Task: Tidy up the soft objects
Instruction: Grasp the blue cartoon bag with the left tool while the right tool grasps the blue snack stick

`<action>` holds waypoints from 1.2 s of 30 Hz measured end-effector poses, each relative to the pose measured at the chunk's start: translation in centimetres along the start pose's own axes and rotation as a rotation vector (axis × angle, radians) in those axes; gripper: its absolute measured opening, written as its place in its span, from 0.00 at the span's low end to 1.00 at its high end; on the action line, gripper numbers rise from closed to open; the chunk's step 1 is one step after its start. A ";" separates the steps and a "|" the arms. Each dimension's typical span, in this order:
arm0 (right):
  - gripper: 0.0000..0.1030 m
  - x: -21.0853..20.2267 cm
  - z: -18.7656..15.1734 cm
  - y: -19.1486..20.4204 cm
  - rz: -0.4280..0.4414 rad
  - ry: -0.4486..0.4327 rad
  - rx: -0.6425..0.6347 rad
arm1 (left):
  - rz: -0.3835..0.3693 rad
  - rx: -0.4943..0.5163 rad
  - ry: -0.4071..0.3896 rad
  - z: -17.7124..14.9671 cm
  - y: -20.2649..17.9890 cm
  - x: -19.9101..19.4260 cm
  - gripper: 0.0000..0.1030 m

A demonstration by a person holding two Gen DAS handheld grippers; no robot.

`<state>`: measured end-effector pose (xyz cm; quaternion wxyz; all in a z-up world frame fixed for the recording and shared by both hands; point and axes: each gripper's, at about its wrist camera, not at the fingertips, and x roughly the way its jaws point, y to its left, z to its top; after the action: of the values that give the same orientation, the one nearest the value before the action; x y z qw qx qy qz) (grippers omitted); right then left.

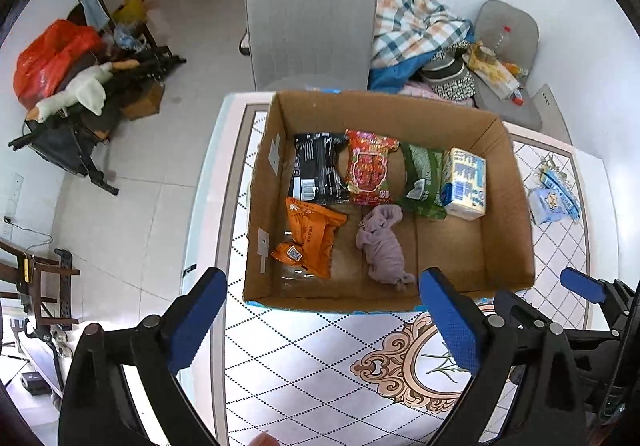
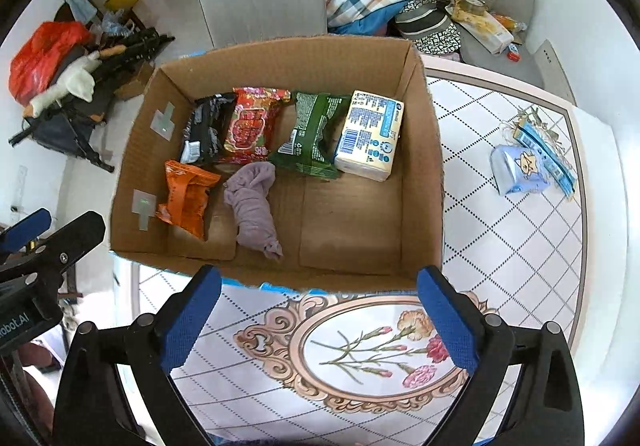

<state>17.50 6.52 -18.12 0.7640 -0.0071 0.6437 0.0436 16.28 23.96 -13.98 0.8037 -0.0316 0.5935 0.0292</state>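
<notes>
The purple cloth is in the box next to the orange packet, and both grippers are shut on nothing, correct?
Not quite. The purple cloth does lie in the box beside the orange packet, but both grippers, left and right, are open and empty, as each wrist view shows.

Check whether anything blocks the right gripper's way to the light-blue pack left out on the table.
Nothing visible does. The light-blue pack lies in the open on the table, right of the cardboard box, beside a blue-striped packet. The right gripper is open and empty.
</notes>
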 end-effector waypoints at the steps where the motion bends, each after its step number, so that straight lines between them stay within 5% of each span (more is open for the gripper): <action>1: 0.97 -0.5 -0.2 0.0 0.005 -0.009 0.003 | -0.002 -0.002 -0.008 -0.2 -0.2 -0.4 0.96; 10: 0.97 -4.3 -0.9 -1.9 0.073 -0.061 0.020 | -0.022 0.021 -0.066 0.6 -3.1 -3.8 0.96; 19: 0.97 -5.5 -1.4 -15.3 0.044 -0.045 0.213 | -0.046 0.435 -0.086 4.2 -19.3 -2.4 0.96; 29: 0.97 -0.3 -2.2 -34.5 -0.034 0.090 0.431 | -0.001 0.935 0.122 5.7 -40.6 10.4 0.96; 36: 0.97 4.4 0.1 -41.0 -0.047 0.165 0.402 | 0.003 1.057 0.286 5.0 -47.7 19.9 0.96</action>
<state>21.44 -34.05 -24.25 0.6955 0.1267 0.6996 -0.1041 30.86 -22.90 -30.74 0.6215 0.3737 0.6308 -0.2761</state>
